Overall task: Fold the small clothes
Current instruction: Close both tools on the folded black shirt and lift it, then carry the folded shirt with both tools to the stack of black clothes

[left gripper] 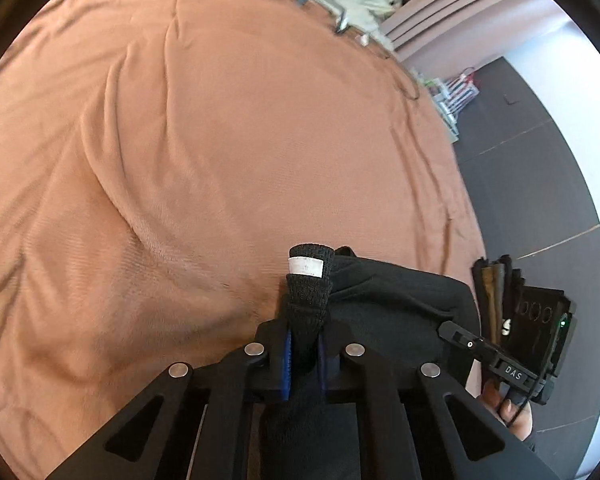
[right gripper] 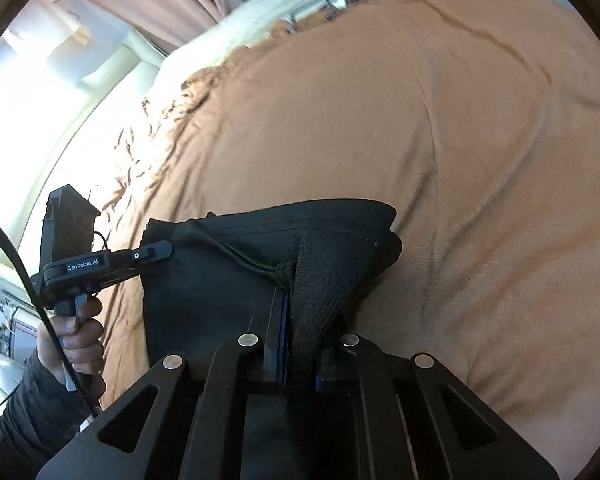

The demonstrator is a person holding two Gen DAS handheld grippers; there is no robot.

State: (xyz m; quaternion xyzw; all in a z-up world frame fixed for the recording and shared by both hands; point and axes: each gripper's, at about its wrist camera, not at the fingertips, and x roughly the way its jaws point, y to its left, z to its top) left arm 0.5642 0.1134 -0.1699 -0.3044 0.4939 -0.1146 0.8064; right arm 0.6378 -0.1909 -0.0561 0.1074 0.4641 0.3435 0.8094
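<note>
Over the orange bedspread (left gripper: 228, 128), both the left tool (left gripper: 305, 344) and right tool (right gripper: 300, 344) were clamped tight on the black garment (right gripper: 228, 280), probably stretching it for folding.

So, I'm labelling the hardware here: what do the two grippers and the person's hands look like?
Both are matte black linkage frames with silver pivot pins and blue-edged fingers. The left gripper body reads "GenRobot.AI"; a black cable runs past it. The right gripper reads "DAS" and shows a green light. The left hand is bare, with a dark sleeve.
</note>
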